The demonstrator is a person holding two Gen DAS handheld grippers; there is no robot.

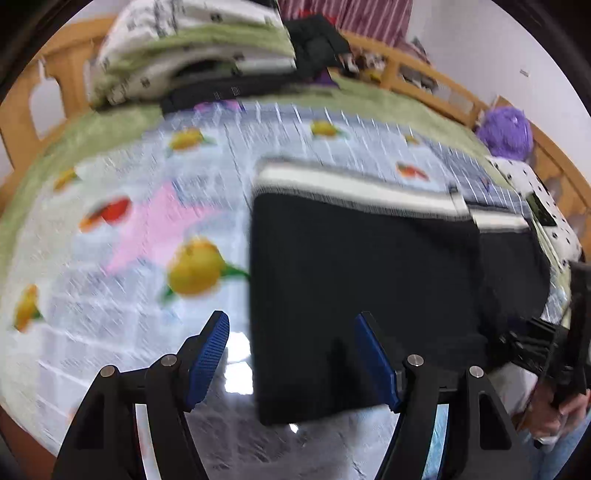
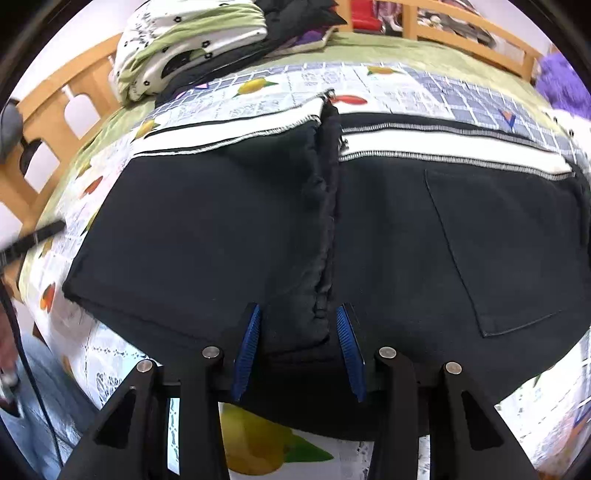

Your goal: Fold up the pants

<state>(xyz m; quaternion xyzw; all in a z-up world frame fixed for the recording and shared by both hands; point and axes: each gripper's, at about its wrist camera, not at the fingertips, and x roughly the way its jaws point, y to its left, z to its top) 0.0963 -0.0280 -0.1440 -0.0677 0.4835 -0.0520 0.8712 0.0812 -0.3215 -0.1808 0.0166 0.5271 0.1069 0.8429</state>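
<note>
Wooden rails (image 2: 461, 26) run around a bed covered by a white and blue sheet (image 1: 122, 229) with pictures of yellow and red fruit on it. Black pants (image 2: 207, 236) with a white band at the waist lie flat on this sheet, folded over so two layers meet along a seam in the middle. A sewn pocket (image 2: 498, 251) shows on the right part of the pants. The left gripper (image 1: 291, 354) hangs over the near left edge of the pants, and its blue fingers (image 1: 208, 362) are wide apart with nothing between them. One of its fingers is over the sheet and the other is over the black cloth. The left view is blurry. The right gripper (image 2: 299, 350) is low at the near edge of the pants, right by the middle seam. Its blue fingers (image 2: 247, 350) are apart, with a bump of black cloth sitting between them. At the far end of the bed is a pile of green and white bedding (image 2: 184, 44) with dark clothes (image 2: 295, 14) beside it. Something fuzzy and purple (image 1: 506, 129) sits at the right edge of the bed.
</note>
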